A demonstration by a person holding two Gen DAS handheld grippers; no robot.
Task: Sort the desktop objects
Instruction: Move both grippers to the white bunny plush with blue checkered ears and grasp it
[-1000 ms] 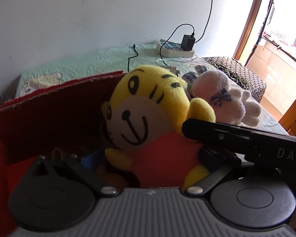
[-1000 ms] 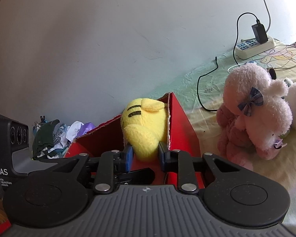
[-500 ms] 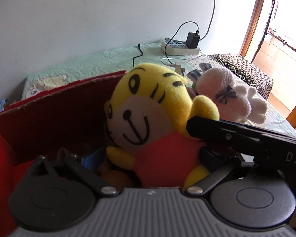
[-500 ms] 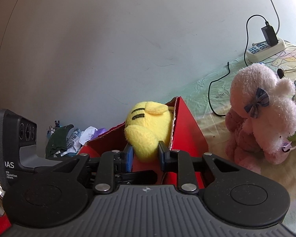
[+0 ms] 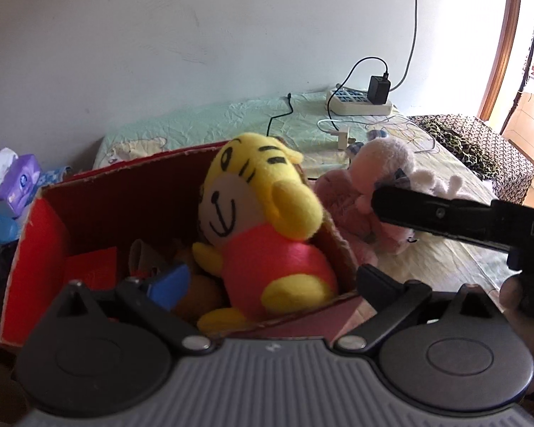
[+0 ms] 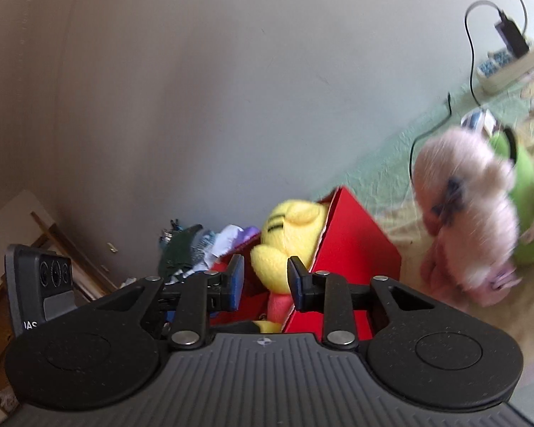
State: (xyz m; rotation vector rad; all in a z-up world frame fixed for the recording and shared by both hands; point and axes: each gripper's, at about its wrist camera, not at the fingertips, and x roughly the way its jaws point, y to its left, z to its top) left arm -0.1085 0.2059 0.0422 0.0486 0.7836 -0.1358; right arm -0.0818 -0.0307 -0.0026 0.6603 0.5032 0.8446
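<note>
My left gripper (image 5: 267,277) is spread wide and empty, hanging over the red box (image 5: 124,195). The yellow tiger plush (image 5: 263,235) sits in the box, leaning on its right wall. My right gripper (image 6: 265,281) is partly open and grips nothing; its casing reads "DA" in the left view. The pink plush (image 6: 470,220) lies on the bedsheet (image 5: 210,124) beside the box.

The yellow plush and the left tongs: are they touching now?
Apart. In the left wrist view the open left tongs flank the yellow plush, with box interior visible beside both fingers.
</note>
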